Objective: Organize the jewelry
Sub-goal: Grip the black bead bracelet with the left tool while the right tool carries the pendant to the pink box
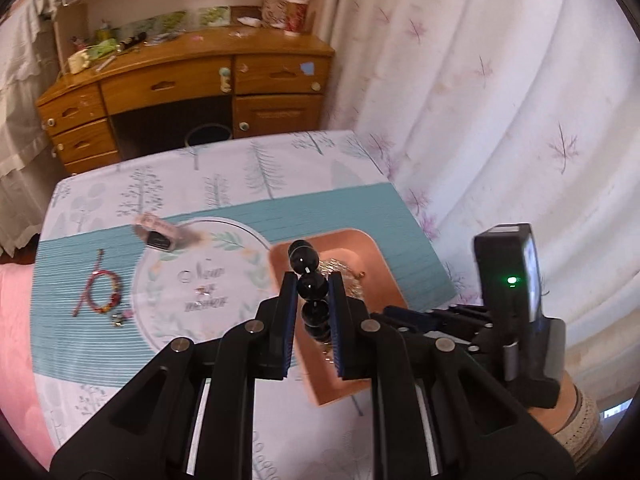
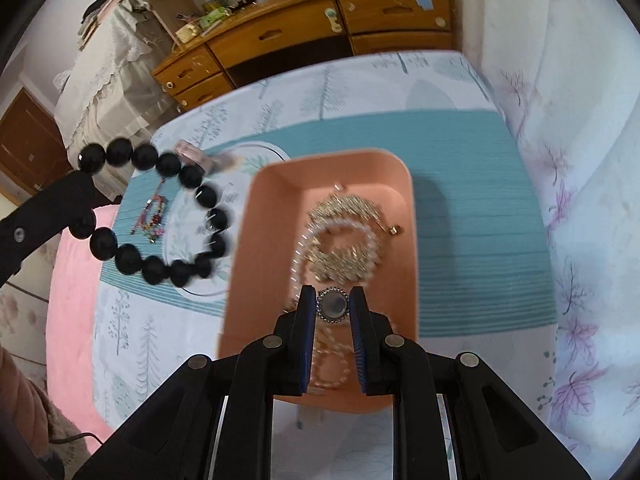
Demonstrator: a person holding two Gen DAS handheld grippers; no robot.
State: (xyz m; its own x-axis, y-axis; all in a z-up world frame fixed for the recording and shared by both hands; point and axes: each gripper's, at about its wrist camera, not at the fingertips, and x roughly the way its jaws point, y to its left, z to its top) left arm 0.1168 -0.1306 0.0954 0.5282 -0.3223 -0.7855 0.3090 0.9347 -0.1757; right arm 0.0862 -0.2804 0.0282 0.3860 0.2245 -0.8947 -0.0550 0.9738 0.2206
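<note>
Your left gripper (image 1: 312,286) clenched the black bead bracelet (image 2: 160,216) in the air over the counter (image 2: 460,208) left of the pink tray (image 2: 404,184), while your right gripper (image 2: 333,304) pinched a pearl strand's round clasp (image 2: 332,305) above that tray.

A black bead bracelet (image 2: 160,216) hangs in the air as an open ring, above the table's left part. A pink tray (image 2: 404,184) stands near the right edge and contains a gold chain (image 2: 346,206) and pearl strands (image 2: 340,236). A red bracelet (image 1: 100,292) lies flat near the left edge.
</note>
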